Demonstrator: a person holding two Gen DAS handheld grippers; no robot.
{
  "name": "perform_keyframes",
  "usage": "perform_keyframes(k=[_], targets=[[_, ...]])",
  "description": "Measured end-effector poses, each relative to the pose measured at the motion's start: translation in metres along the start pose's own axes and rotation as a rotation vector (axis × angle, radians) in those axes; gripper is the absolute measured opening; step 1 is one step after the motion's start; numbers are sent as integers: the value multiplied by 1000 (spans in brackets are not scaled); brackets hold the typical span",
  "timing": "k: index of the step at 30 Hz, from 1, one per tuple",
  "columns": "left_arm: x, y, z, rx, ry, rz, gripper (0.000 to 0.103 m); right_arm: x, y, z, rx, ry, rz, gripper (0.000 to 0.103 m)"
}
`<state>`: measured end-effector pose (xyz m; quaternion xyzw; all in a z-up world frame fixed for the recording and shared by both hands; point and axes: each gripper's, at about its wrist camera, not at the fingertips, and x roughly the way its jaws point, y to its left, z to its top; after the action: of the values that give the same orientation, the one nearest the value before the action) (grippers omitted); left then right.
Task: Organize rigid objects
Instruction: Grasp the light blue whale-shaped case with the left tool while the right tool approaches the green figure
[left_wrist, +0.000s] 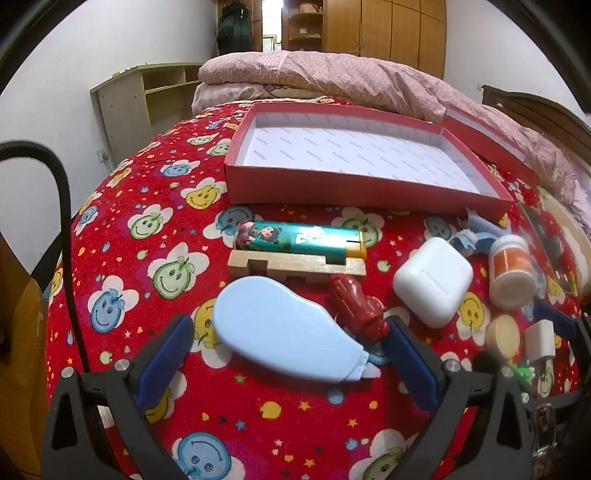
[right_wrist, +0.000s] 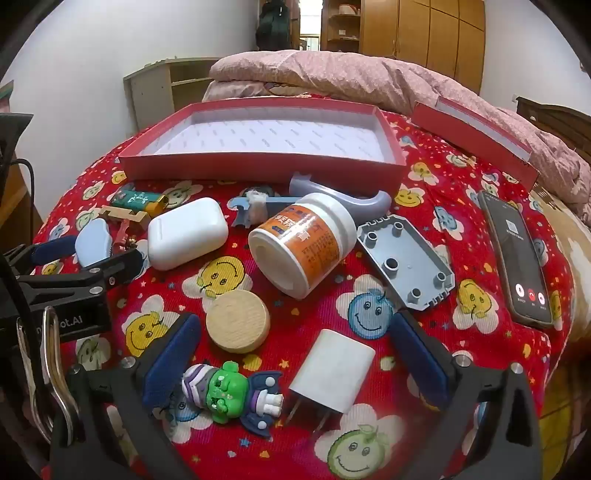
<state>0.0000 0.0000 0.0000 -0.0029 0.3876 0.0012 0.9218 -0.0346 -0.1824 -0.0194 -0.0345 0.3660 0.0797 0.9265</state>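
Observation:
An empty red box (left_wrist: 295, 181) (right_wrist: 266, 166) lies open on the red bedspread. My left gripper (left_wrist: 288, 343) is open, its jaws on either side of a light blue correction-tape dispenser (left_wrist: 284, 328) without touching it; a red toy car (left_wrist: 360, 308) lies beside it. Beyond are a wooden block (left_wrist: 295, 264), a green lighter (left_wrist: 301, 240), a white case (left_wrist: 432, 282) and a pill bottle (left_wrist: 511, 271). My right gripper (right_wrist: 295, 350) is open over a white charger (right_wrist: 332, 371), a green figurine (right_wrist: 227, 393) and a wooden disc (right_wrist: 238, 321).
A grey plastic plate (right_wrist: 404, 256), a grey-blue hook (right_wrist: 354, 199) and a black phone (right_wrist: 517, 258) lie right of the bottle (right_wrist: 299, 243). The box lid (right_wrist: 476, 133) leans on a pink quilt (right_wrist: 369, 74). A shelf (left_wrist: 147, 99) stands at the wall.

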Motion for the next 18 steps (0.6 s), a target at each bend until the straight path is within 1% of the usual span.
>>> perform_keyframes(k=[2,13,18], targets=[[0,0,0,5,2,4,103,1,1,0,-2,15,-1,103],[0,-1,0,8,2,0,103,1,2,1,-6,15,-4,103],[0,3,5,13,13,-21,102,-1,0,0,-6,17,-7,103]])
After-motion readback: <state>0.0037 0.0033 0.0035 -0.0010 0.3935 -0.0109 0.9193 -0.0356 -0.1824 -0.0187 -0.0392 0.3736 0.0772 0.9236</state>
